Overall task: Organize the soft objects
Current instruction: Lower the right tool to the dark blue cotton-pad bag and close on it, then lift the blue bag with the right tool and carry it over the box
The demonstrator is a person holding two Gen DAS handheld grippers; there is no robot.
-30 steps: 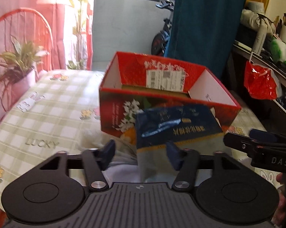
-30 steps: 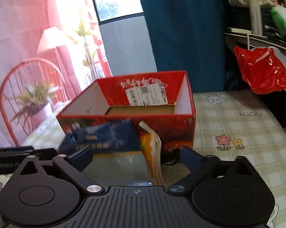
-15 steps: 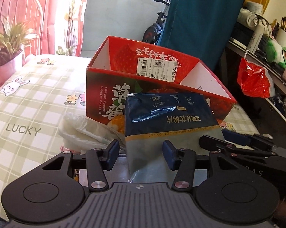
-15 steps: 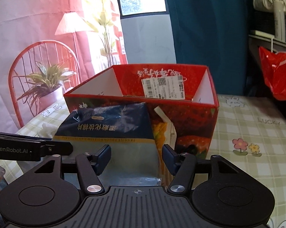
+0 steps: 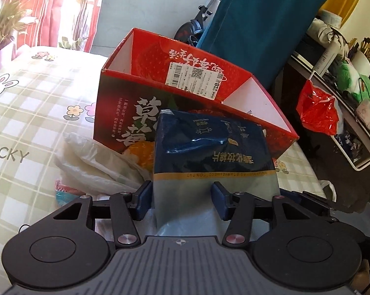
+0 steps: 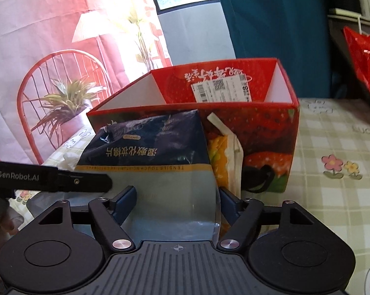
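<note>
A dark blue and grey soft pack of cotton pads (image 5: 212, 162) stands lifted in front of an open red cardboard box (image 5: 185, 91). My left gripper (image 5: 182, 200) has its blue pads against the pack's left part. My right gripper (image 6: 177, 202) has closed around the same pack (image 6: 157, 162) from the other side, its pads at the pack's lower edges. The red box (image 6: 221, 103) sits just behind the pack in the right wrist view. The left gripper's black arm (image 6: 49, 179) shows at the left of the right wrist view.
A crumpled clear plastic bag (image 5: 96, 164) lies left of the pack on the checked tablecloth (image 5: 32, 113). A yellow and white bag (image 6: 226, 162) leans on the box front. A red plastic bag (image 5: 317, 110) hangs at the right by a cluttered shelf. A potted plant (image 6: 64, 108) stands on a red chair.
Both grippers have narrowed onto the blue pack and lifted it up and closer to the red box. The views now look more steeply down into the box.
</note>
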